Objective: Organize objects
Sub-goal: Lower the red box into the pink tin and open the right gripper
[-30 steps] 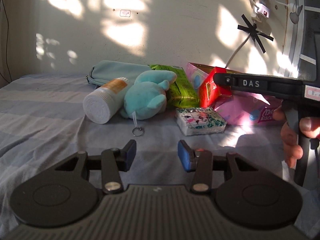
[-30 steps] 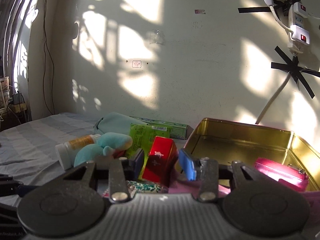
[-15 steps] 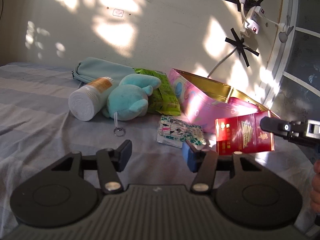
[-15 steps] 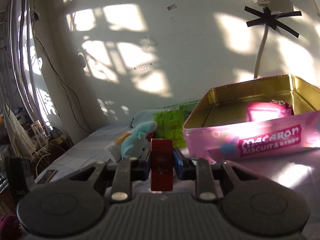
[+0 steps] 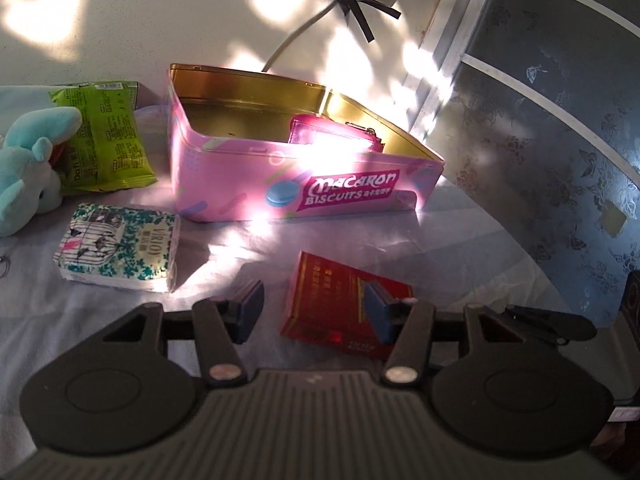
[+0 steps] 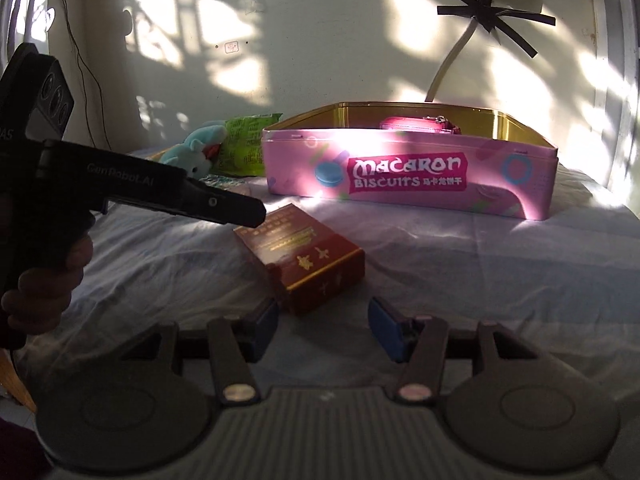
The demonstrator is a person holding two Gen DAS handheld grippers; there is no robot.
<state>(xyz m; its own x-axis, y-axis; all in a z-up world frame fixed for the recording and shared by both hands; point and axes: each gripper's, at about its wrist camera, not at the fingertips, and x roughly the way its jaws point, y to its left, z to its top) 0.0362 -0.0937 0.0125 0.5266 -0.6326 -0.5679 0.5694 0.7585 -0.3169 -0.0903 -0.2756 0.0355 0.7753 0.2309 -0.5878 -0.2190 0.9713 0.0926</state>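
A red box point(image 5: 328, 300) lies flat on the bed sheet in front of the open pink Macaron Biscuits tin point(image 5: 248, 184); it also shows in the right wrist view point(image 6: 304, 256). My left gripper point(image 5: 314, 306) is open and hovers just above the red box. My right gripper point(image 6: 324, 330) is open and empty, just short of the box. The tin point(image 6: 408, 178) holds a pink pouch point(image 5: 332, 134). A patterned tissue pack point(image 5: 120, 246) lies left of the box.
A teal plush toy point(image 5: 28, 168) and a green snack packet point(image 5: 106, 140) lie left of the tin. The left gripper's body point(image 6: 132, 188) crosses the right wrist view at left. A dark patterned window panel point(image 5: 560, 140) stands at right.
My right gripper carried the red box down in front of the tin, let it go and opened. The left gripper swung right over the box.
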